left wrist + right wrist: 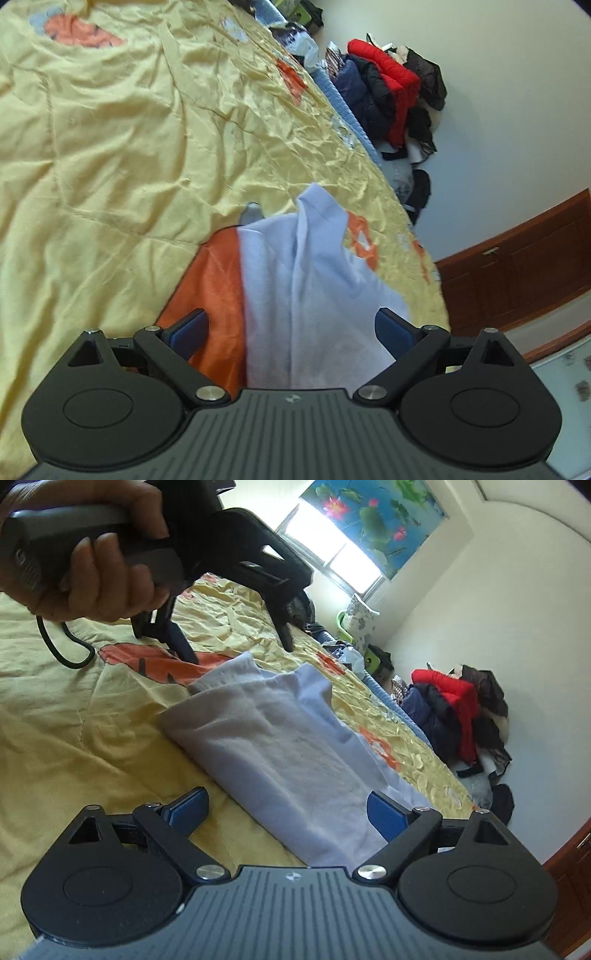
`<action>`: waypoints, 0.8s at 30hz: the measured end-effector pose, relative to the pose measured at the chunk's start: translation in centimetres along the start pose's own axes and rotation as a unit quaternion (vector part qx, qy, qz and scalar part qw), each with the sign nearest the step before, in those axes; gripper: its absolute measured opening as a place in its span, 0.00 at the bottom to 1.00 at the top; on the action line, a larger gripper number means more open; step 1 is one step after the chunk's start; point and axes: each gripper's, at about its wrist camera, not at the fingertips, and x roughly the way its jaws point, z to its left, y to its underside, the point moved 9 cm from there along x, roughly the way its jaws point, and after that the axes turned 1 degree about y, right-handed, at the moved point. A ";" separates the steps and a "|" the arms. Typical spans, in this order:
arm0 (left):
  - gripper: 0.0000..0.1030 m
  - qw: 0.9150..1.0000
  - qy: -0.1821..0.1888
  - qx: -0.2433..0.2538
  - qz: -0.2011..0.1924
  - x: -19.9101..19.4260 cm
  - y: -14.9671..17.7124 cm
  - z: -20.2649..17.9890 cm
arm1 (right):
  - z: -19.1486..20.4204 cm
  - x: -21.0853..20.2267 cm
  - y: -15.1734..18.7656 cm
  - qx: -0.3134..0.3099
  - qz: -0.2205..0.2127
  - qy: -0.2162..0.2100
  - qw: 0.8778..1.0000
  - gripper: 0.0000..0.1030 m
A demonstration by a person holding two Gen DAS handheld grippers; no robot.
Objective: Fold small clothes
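Left wrist view looks down along the left gripper, whose blue-padded jaws stand wide apart with nothing pinched between them. A pale lavender garment lies directly ahead of it on the yellow bedspread, its near end running in between the two fingers and under the gripper body, though neither pad presses on it. The cloth covers part of an orange patch printed on the spread.

From the right wrist view, the right gripper is likewise spread wide, pads clear of the cloth. The same garment stretches away from between its fingers as a long, loosely folded strip, with a raised fold along the far side. At the strip's far end the left gripper points down toward the bed just beside the cloth, gripped by a hand, a black cable looping under it.

Left of the garment the bedspread is broad and wrinkled, offering open room. On the right, the garment lies near the bed's edge, beyond which a heap of red and dark clothes sits against the white wall.
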 end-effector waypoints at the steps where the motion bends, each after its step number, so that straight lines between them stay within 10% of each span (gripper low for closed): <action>1: 0.95 1.000 0.011 -0.004 0.009 0.5 -0.1 -0.1 | 0.1 0.2 -0.3 -0.004 -0.001 0.005 1.000 0.91; 8: 0.95 0.998 0.048 -0.004 0.040 3.5 -0.9 -1.5 | 0.9 2.4 -2.2 -0.016 -0.006 0.016 1.000 0.87; 20: 0.94 0.997 0.055 0.032 0.053 7.9 -2.9 -3.5 | 4.3 3.6 -3.4 -0.058 -0.010 -0.006 0.998 0.31; 24: 0.35 0.997 0.008 0.050 0.049 8.5 -2.9 -2.9 | 4.1 3.0 -3.6 -0.047 -0.018 -0.021 0.999 0.14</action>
